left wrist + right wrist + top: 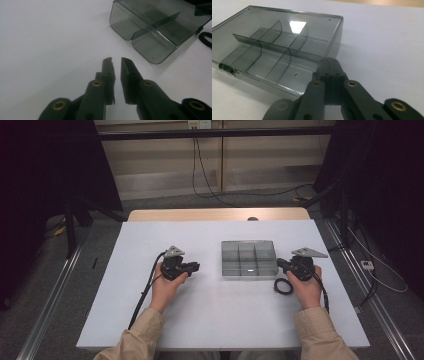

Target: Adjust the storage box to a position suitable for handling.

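Tan sleeves (142,335), black cabled grippers

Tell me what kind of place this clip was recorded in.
Probably a lab or recording studio, not a home: a bare white table with one compartment box, dark curtains on both sides, loose cables on the floor and metal rails alongside the table.
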`<state>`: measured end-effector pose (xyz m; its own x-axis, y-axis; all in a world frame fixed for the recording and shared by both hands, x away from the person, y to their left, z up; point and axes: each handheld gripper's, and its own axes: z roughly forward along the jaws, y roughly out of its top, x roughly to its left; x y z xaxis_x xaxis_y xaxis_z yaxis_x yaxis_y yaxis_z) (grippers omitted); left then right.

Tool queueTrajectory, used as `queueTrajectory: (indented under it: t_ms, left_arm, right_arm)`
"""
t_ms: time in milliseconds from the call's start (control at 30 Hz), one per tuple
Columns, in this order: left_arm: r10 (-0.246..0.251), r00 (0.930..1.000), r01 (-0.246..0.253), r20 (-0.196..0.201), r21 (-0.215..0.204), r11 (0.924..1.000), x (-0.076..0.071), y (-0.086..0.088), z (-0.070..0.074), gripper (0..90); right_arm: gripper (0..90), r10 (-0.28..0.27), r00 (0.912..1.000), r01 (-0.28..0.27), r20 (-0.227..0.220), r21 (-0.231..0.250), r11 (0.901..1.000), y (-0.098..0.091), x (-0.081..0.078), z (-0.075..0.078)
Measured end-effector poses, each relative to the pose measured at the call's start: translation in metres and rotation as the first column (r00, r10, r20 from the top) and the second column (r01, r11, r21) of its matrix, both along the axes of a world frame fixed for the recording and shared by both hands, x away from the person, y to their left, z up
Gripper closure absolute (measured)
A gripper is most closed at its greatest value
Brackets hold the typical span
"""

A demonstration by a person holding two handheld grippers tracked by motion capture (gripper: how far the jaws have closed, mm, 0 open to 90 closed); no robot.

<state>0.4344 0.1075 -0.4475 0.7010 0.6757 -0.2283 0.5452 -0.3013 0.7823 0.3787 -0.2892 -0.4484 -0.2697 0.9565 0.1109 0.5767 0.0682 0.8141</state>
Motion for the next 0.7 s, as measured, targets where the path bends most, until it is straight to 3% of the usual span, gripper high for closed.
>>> queueTrajectory:
  t_ms: [167,400,700]
  left_arm:
    - [-0.015,0.9999,0.015,-0.006,-0.011,0.9998,0.003,-0.01,-0.001,89.4]
    - [0.001,0.9999,-0.001,-0.011,0.007,1.0,0.009,-0.019,-0.006,90.0]
    - [0.0,0.9999,0.0,-0.011,0.025,0.9997,0.012,-0.028,-0.01,90.0]
  right_arm:
    - [90.0,0.001,0.9999,-0.001,-0.015,-0.036,0.9993,0.001,0.004,-0.004]
    - [90.0,0.019,0.9996,-0.02,-0.021,-0.02,0.9996,0.001,0.004,-0.004]
    - [90.0,0.075,0.9969,-0.075,-0.026,-0.003,0.9972,0.015,0.003,-0.003]
